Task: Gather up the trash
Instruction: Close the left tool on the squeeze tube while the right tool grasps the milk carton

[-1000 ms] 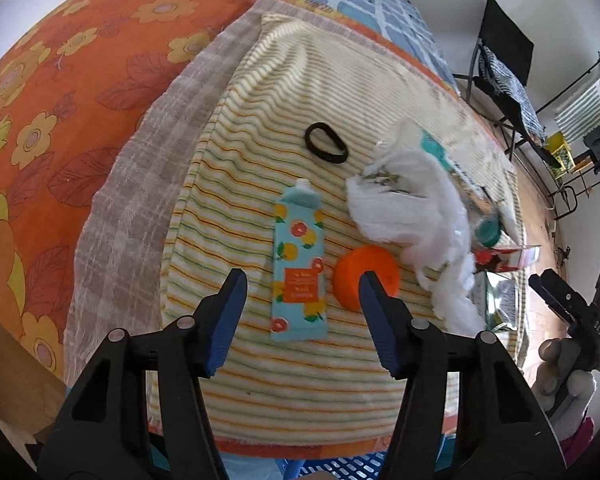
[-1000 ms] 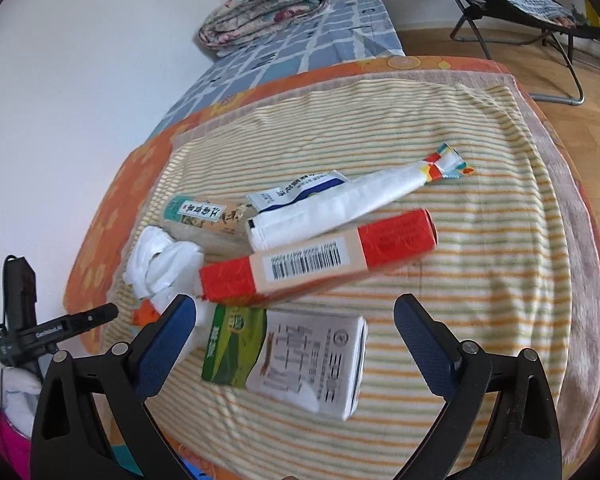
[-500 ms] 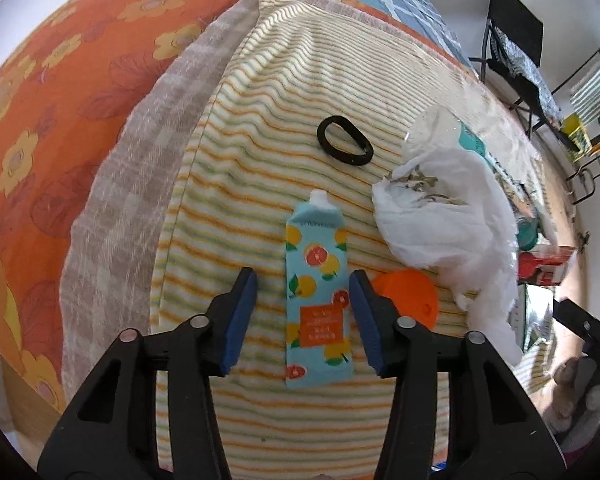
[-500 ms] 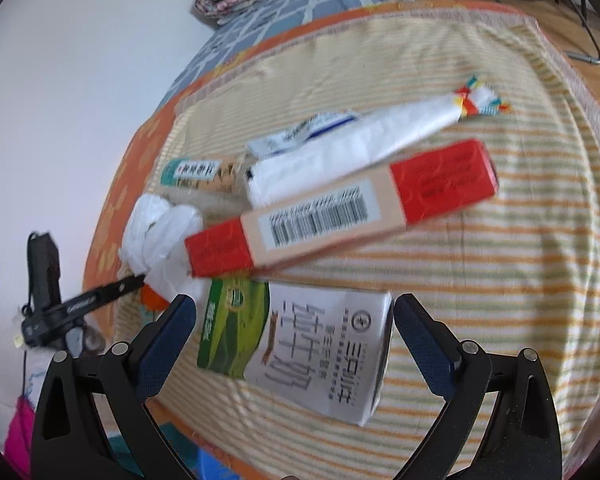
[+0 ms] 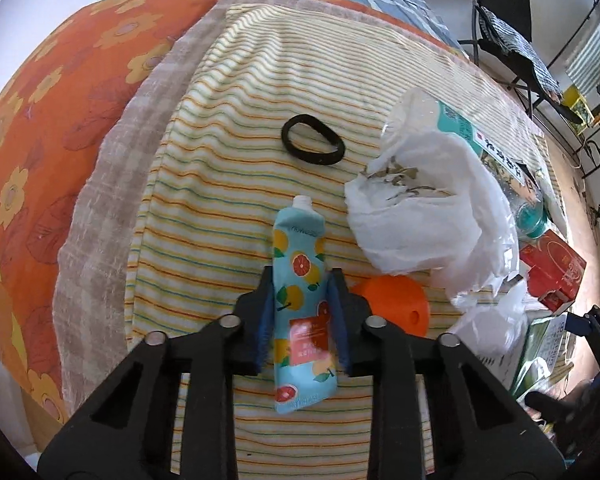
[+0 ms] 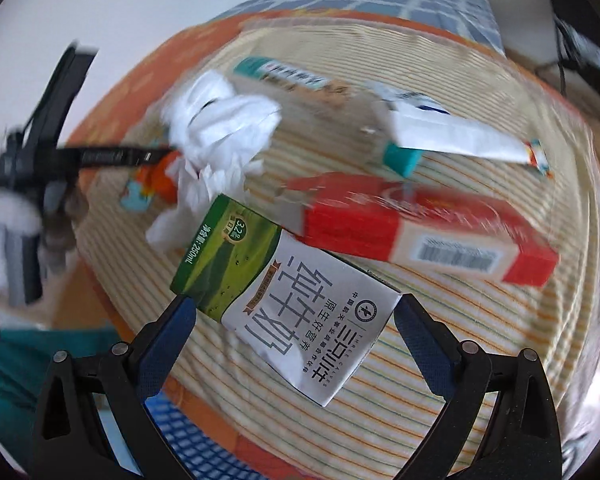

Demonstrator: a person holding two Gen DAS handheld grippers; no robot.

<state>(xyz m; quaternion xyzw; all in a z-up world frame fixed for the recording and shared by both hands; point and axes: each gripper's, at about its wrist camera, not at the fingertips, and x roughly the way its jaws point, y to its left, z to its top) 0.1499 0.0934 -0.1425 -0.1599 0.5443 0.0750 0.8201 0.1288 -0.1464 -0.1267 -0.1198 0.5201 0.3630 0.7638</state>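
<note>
Striped towel (image 5: 228, 128): one, it lies under both grippers and carries all the trash; one orange flowered cover (image 5: 60, 92) is beyond its edge, to the left of the left gripper.
White plastic bag (image 5: 428, 216): one, crumpled, ahead and to the right of the left gripper; in the right wrist view it is ahead and to the left of the right gripper.
Red box (image 6: 424, 228): one, long, with a barcode, just ahead of the right gripper and touching the far edge of the milk carton.
Milk carton (image 6: 300, 312): one, green and white, it lies flat between the two fingers of the right gripper.
Right gripper (image 6: 296, 320): its jaws stand wide apart, one on each side of the carton; the pads do not press on it.
Hand cream tube (image 5: 300, 304): one, light blue with fruit pictures, its cap end points away from the left gripper.
Left gripper (image 5: 300, 300): its jaws have just been closing, and both blue pads now touch the sides of the tube.
Orange cap (image 5: 392, 304): one, just to the right of the left gripper's right finger.
Black hair band (image 5: 312, 146): one, ahead of the tube, apart from it.
</note>
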